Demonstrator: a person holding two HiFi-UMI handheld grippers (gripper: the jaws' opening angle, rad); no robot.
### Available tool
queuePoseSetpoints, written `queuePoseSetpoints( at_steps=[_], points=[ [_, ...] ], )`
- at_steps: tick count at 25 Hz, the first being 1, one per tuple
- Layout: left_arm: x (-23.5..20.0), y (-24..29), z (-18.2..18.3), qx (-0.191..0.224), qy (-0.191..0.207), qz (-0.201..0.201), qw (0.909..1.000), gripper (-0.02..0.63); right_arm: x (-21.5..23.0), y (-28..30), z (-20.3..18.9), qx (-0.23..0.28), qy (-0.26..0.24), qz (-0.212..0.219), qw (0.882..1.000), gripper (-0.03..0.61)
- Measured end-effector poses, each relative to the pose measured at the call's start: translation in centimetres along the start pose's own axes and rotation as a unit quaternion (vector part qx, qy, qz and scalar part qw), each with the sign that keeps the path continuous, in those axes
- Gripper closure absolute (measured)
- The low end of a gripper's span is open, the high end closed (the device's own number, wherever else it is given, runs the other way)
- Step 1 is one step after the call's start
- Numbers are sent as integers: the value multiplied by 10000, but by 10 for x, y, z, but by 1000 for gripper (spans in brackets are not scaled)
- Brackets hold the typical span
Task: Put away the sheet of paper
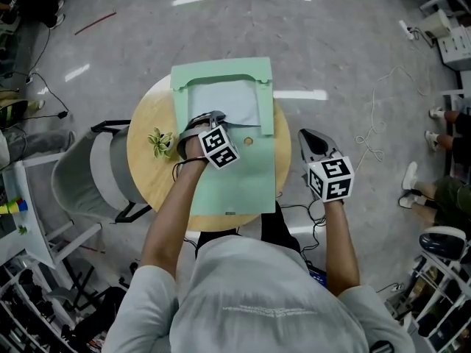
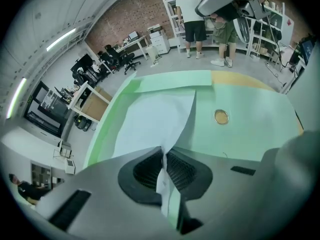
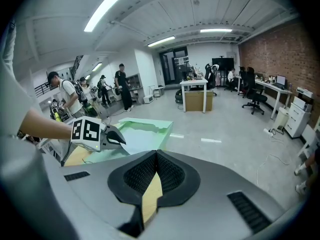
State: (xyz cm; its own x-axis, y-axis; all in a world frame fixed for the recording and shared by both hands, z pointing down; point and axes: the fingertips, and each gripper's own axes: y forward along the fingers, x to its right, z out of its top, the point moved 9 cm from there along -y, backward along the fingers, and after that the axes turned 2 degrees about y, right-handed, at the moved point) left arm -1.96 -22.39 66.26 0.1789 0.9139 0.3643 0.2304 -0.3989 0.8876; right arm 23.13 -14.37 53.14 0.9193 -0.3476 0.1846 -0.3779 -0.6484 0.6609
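Observation:
An open green folder (image 1: 250,175) lies on the round wooden table (image 1: 143,168). In its far half rests a pale sheet of paper (image 1: 221,98), partly under the folder's flaps. My left gripper (image 1: 211,120) is over the folder's middle, shut on the near edge of the sheet of paper (image 2: 150,119), which is lifted and creased between the pads. My left gripper (image 2: 162,171) shows the paper edge pinched in its jaws. A brass snap (image 2: 221,116) sits on the green folder (image 2: 250,134). My right gripper (image 1: 310,140) hovers off the table's right side. The jaws of my right gripper (image 3: 156,156) are shut with nothing between them.
A small green plant (image 1: 160,142) stands on the table's left part. A grey chair (image 1: 85,171) is beside the table at the left. Cables run over the floor at the right. People stand by shelves and desks farther off.

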Motion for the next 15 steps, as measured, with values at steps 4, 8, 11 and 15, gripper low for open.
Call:
queuePoseSetpoints(
  at_steps=[4, 8, 11, 15],
  points=[
    [-6, 5, 0, -35, 35, -2, 10000, 589, 1, -3, -3, -24, 16, -3, 10000, 549],
    [-9, 12, -1, -56, 149, -122, 9998, 589, 0, -6, -6, 1, 5, 25, 10000, 549],
    [-10, 12, -1, -19, 174, -257, 9995, 559, -2, -10, -7, 4, 12, 2, 10000, 549],
    [-8, 6, -2, 14, 153, -411, 9990, 449, -5, -18, -11, 40, 14, 61, 10000, 549]
  ],
)
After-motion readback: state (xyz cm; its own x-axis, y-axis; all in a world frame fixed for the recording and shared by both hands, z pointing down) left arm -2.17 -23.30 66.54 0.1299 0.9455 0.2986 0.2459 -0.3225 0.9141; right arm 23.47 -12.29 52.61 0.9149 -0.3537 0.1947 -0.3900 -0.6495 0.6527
